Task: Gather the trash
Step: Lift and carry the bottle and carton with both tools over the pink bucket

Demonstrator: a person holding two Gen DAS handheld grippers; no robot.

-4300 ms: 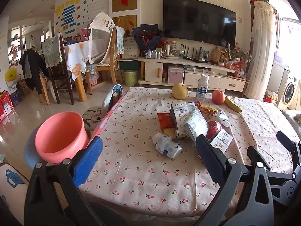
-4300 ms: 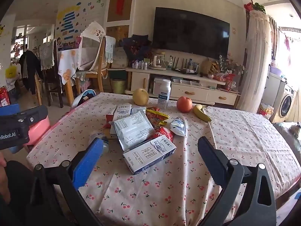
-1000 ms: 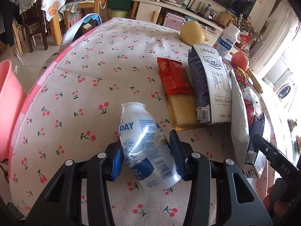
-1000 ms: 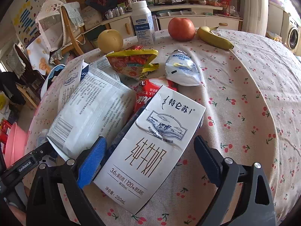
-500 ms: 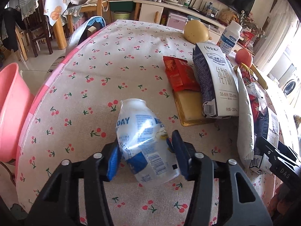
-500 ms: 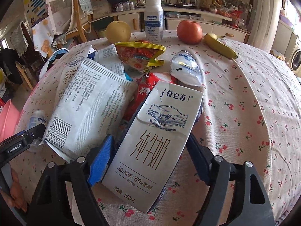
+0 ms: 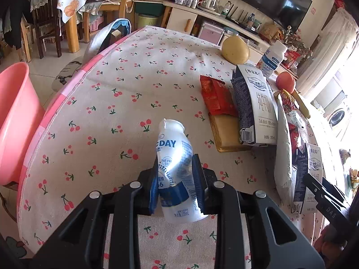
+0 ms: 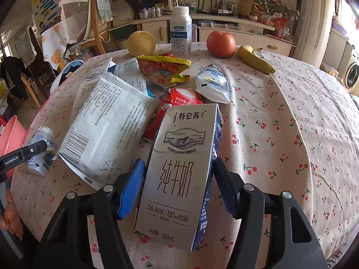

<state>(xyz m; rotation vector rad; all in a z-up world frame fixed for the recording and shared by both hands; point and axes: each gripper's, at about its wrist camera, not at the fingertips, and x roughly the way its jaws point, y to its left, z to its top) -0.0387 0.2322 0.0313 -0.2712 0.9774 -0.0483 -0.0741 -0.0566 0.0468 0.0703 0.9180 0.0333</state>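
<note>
My left gripper (image 7: 176,179) is shut on a crumpled white yogurt bottle (image 7: 174,157) and holds it above the cherry-print tablecloth (image 7: 125,94). The bottle also shows in the right wrist view (image 8: 41,150). My right gripper (image 8: 178,188) is shut on a grey milk carton (image 8: 181,170), lifted off the cloth. A pink bin (image 7: 13,121) stands off the table's left edge. More trash lies on the table: a white bag (image 8: 107,130), a second milk carton (image 7: 255,107), a red wrapper (image 7: 215,96), a yellow-red snack bag (image 8: 163,69), a flattened white pouch (image 8: 213,85).
A pear (image 8: 141,43), a white bottle (image 8: 180,31), an apple (image 8: 221,41) and a banana (image 8: 253,60) stand at the table's far side. A chair back (image 7: 112,33) sits at the far left edge. A TV cabinet (image 7: 202,20) lies beyond.
Both grippers closed on their items: the left squeezed the yogurt bottle and lifted it, the right closed on the milk carton and raised it.
</note>
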